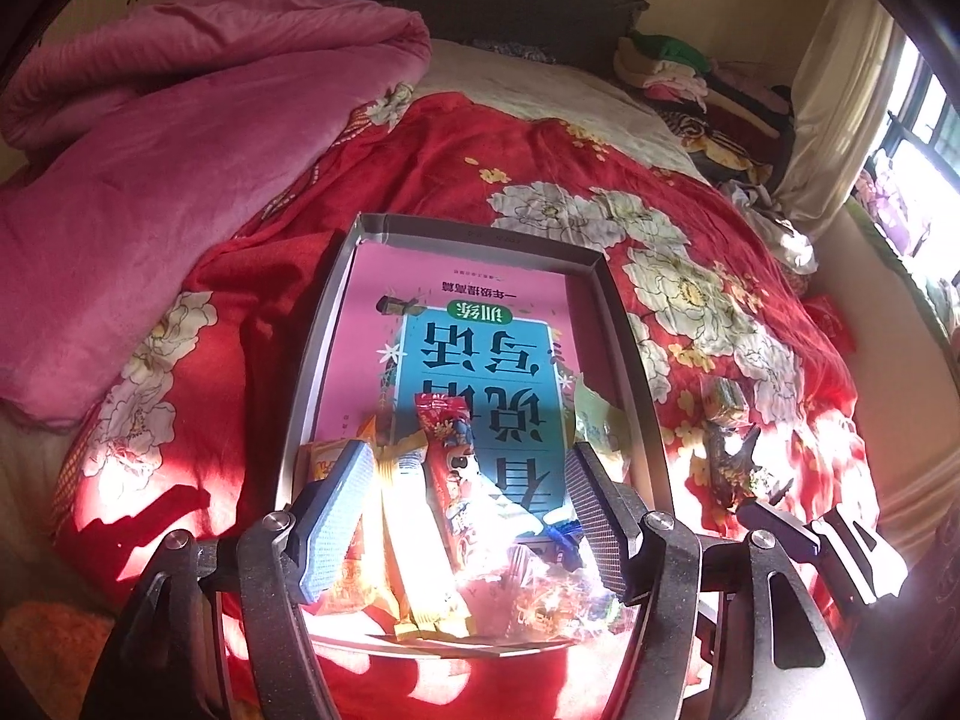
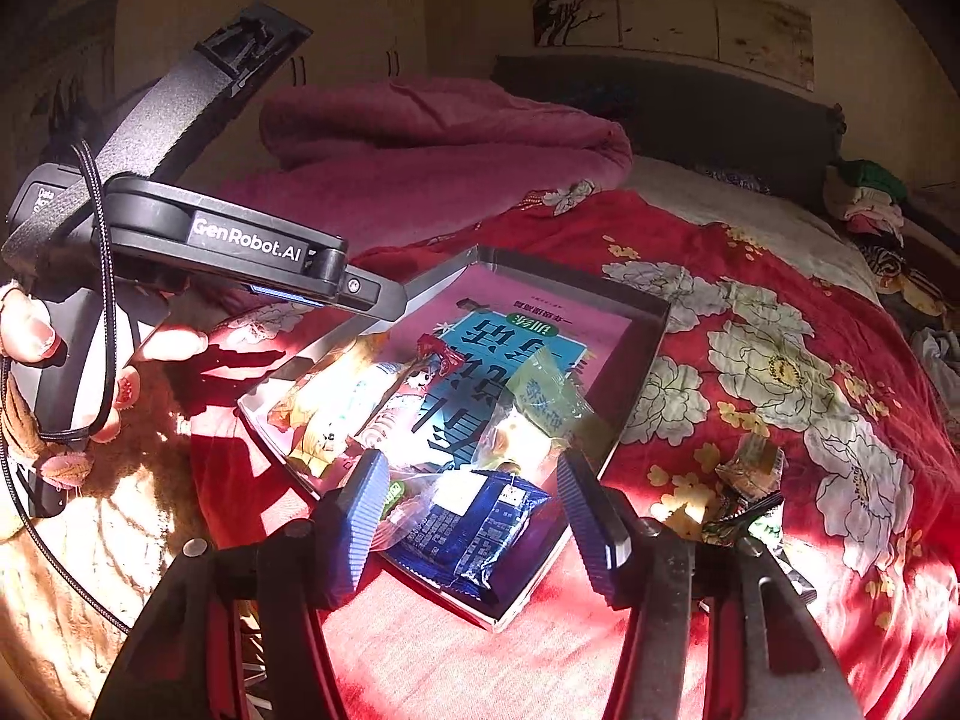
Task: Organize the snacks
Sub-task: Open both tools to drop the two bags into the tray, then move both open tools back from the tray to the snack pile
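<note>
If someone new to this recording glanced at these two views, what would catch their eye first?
Probably the shallow box lying on the red floral bedspread, with a pink and blue book cover as its floor and sunlit snack packets heaped at its near end, among them a dark blue packet. Next, a few loose snacks on the bedspread right of the box. Both the left gripper and right gripper are open, empty.

Red bedspread with white and yellow flowers (image 1: pixel 540 168); plain pink fleece blanket (image 1: pixel 180 120); shallow grey cardboard box (image 1: pixel 630 324) lined with pink-and-blue printed book cover (image 1: pixel 480 348); dark blue snack packet (image 2: pixel 474 528); pale green wrapper (image 2: pixel 546 396); orange-yellow stick packet (image 1: pixel 414 546).
</note>
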The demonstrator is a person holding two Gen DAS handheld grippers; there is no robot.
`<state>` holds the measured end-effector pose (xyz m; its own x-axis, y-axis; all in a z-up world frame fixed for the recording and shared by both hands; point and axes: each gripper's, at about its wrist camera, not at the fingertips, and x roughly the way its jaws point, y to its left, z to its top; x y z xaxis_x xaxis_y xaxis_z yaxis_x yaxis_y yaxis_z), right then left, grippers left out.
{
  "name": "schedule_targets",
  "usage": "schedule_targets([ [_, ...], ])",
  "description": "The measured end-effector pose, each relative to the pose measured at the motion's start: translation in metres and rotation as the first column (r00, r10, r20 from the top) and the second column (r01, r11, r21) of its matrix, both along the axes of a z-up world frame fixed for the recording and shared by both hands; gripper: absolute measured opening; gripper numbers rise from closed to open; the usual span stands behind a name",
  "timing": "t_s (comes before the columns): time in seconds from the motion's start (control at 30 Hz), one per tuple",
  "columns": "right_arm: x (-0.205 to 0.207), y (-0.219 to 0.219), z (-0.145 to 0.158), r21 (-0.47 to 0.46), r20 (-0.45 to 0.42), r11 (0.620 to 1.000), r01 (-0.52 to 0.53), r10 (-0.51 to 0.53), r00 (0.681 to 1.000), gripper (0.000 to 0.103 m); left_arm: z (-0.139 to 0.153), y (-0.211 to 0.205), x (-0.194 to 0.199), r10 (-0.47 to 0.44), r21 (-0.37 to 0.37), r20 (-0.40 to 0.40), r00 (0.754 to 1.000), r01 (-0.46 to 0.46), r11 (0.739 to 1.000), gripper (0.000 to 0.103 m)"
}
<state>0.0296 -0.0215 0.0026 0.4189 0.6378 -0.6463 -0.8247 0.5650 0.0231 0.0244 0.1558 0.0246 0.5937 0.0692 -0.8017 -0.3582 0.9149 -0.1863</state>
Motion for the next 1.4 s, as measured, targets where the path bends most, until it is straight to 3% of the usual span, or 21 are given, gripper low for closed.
schedule_targets([
  [0.67, 0.019, -0.061, 0.022, 0.077, 0.005, 0.981, 0.176, -0.177, 0.984, 0.066, 0.008, -0.047, 0.003, -0.108, 0.051, -0.02, 0.994, 0.109, 0.993, 0.074],
  [1.4, 0.037, -0.127, 0.022, 0.102, -0.009, 0.935, 0.34, -0.341, 0.94, 0.071, 0.008, -0.079, 0.009, -0.18, 0.067, -0.042, 0.983, 0.183, 0.981, 0.074],
])
